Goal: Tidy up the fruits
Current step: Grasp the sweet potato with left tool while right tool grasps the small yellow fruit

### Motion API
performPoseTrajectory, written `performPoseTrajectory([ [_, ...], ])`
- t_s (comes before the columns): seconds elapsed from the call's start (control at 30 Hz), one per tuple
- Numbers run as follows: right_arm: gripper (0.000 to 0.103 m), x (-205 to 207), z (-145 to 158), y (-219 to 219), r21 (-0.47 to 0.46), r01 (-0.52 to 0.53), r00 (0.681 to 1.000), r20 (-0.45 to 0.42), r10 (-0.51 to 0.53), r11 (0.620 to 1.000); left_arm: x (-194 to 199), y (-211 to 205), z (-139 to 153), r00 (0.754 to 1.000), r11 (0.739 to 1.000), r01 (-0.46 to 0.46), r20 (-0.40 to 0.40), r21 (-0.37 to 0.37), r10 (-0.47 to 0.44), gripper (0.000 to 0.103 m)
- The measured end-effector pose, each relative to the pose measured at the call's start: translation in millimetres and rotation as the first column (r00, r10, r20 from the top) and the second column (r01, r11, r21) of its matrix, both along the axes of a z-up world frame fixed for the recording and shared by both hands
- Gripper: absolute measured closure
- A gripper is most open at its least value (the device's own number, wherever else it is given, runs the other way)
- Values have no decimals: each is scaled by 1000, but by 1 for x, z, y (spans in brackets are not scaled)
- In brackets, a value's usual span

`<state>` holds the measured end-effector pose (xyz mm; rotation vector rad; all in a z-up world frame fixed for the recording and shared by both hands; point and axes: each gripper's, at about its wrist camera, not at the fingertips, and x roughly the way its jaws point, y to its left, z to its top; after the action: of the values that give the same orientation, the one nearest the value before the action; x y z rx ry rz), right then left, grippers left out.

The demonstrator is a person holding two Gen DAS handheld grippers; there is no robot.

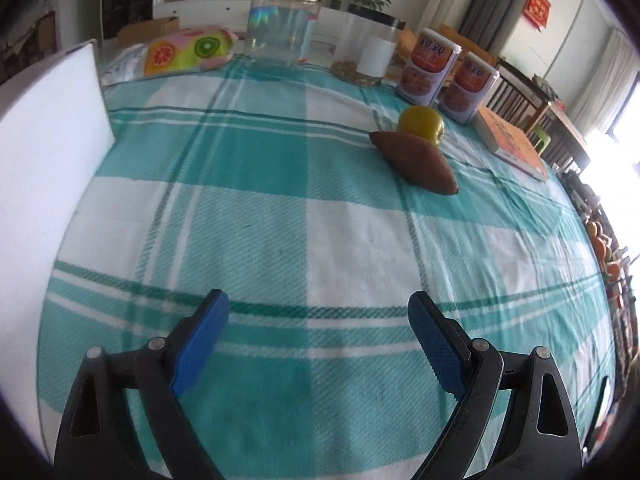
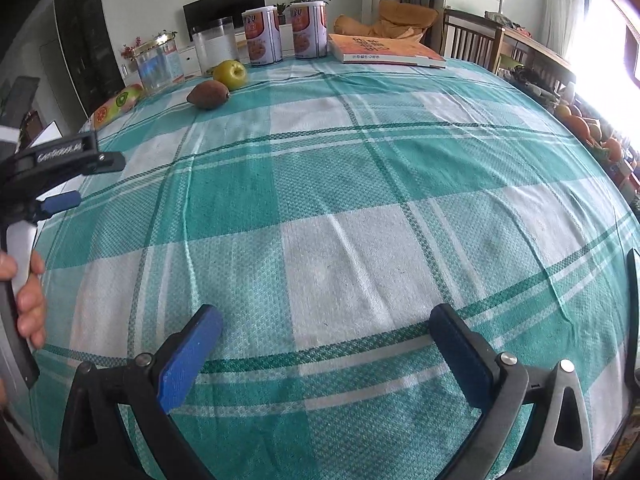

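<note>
Teal-checked cloth covers the counter (image 1: 280, 208) where both grippers, left (image 1: 318, 316) and right (image 2: 326, 332), hover wide open and empty, well short of the brown fruit (image 1: 414, 162) touching the yellow-green apple (image 1: 421, 123) beyond, best approached low, straddling one fruit alone.

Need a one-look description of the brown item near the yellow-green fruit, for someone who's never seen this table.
On the teal-and-white checked tablecloth, look toward the far side, where two orange-labelled cans stand in a row with clear jars. Just in front of them sits a round yellow-green fruit. The brown sweet potato lies beside it: dull brown, elongated, with tapered ends.
</note>
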<state>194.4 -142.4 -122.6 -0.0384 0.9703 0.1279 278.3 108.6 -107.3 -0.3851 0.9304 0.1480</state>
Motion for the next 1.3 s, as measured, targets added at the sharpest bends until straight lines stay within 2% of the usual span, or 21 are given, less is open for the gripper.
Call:
performPoseTrajectory([
  [0.2, 0, 0, 0, 2, -16, -5, 1000, -3, 5, 1000, 75, -20, 20, 998, 997, 19, 64, -72, -14, 11],
  [0.27, 0, 0, 0, 2, -17, -7, 1000, -3, 7, 1000, 102, -27, 19, 999, 997, 21, 46, -71, -18, 11],
  [0.37, 0, 1, 0, 3, -18, -11, 1000, -4, 11, 1000, 128, -35, 6, 1000, 1000, 8, -21, -29, -9, 11],
  [0.4, 0, 1, 0, 3, -18, -12, 1000, -4, 12, 1000, 133, -36, 1, 999, 1000, 5, -36, -16, -6, 13],
  [0.47, 0, 1, 0, 3, -18, -12, 1000, -4, 12, 1000, 133, -37, -3, 999, 1000, 16, -35, 8, -16, 25],
  [0.5, 0, 1, 0, 3, -18, -12, 1000, -4, 12, 1000, 130, -37, 0, 999, 999, 36, -4, 5, -36, 47],
  [0.53, 0, 0, 0, 3, -18, -12, 1000, -4, 12, 1000, 126, -38, 3, 999, 999, 33, -6, 43, -33, 61],
  [0.6, 0, 0, 0, 3, -18, -12, 1000, -4, 12, 1000, 112, -37, 12, 999, 994, 38, 14, 100, -39, 64],
  [0.7, 0, 0, 0, 3, -18, -12, 1000, -4, 11, 1000, 83, -35, 27, 998, 987, 54, 24, 151, -59, 64],
  [0.93, 0, 1, 0, 3, -16, -13, 1000, -3, 13, 1000, -33, -39, 50, 993, 981, 107, 33, 162, -113, 64],
  [1.03, 0, 1, 0, 3, -16, -12, 1000, -3, 12, 1000, -80, -47, 40, 988, 975, 153, 2, 163, -155, 64],
  [1.13, 0, 0, 0, 3, -16, -12, 1000, -3, 12, 1000, -95, -57, 20, 981, 962, 194, -34, 194, -191, 64],
  [1.2, 0, 0, 0, 3, -16, -13, 1000, -2, 12, 1000, -96, -61, 13, 979, 953, 199, -16, 227, -201, 64],
  [1.27, 0, 0, 0, 3, -15, -13, 1000, -2, 13, 1000, -94, -62, 9, 979, 951, 198, -6, 236, -203, 55],
  [1.3, 0, 0, 0, 3, -16, -13, 1000, -2, 13, 1000, -90, -61, 5, 981, 952, 194, -19, 237, -195, 39],
])
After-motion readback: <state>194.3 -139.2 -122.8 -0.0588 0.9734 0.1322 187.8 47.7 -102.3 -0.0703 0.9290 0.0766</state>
